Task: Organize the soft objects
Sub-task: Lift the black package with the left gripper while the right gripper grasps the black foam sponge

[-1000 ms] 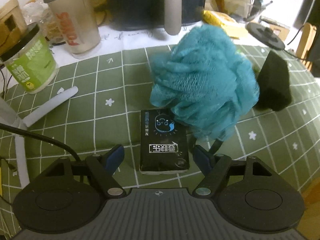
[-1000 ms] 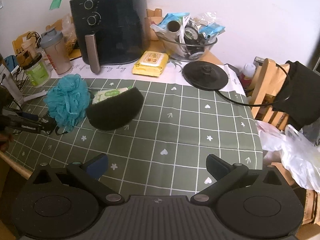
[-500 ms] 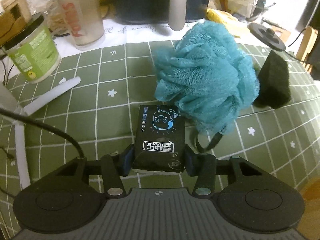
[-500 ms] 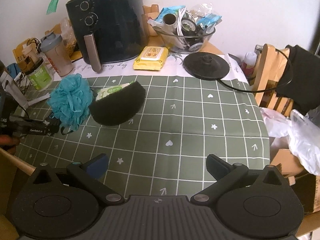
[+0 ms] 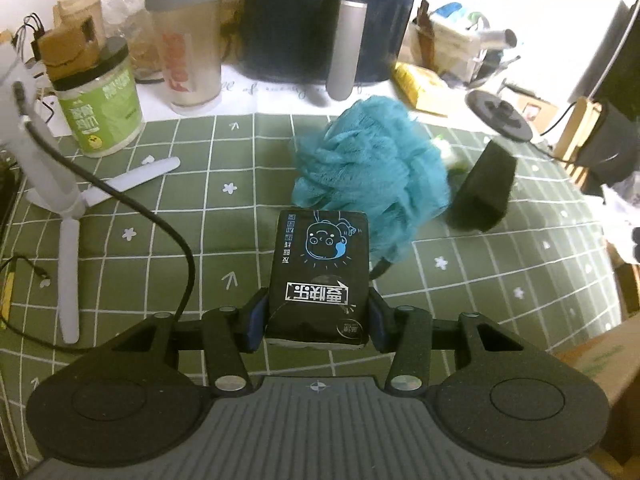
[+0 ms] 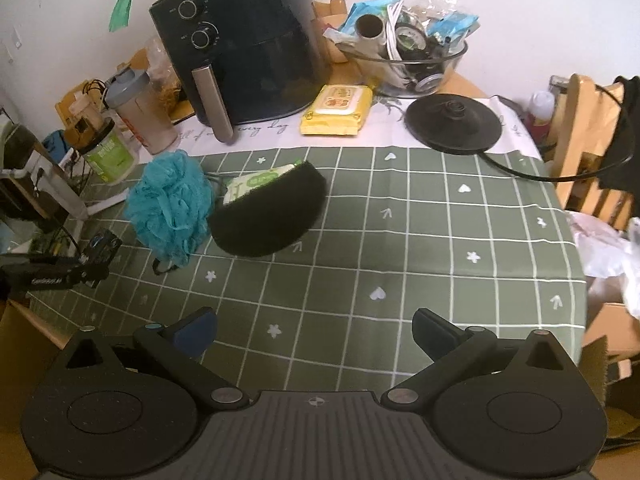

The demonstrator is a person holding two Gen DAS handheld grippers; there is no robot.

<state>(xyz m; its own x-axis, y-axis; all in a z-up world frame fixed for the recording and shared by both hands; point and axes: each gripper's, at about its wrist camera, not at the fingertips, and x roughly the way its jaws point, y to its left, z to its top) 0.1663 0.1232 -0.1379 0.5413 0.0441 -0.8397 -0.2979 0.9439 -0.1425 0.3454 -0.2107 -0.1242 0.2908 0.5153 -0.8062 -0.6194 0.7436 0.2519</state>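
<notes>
With the left gripper (image 5: pixel 318 316) clamped on the near end of the black tissue pack (image 5: pixel 319 276), lifted just in front of the teal bath pouf (image 5: pixel 372 172) over the tabletop (image 5: pixel 208 208), a firm, level carry suits while the right gripper's (image 6: pixel 314 328) jaws stand wide and empty.
</notes>
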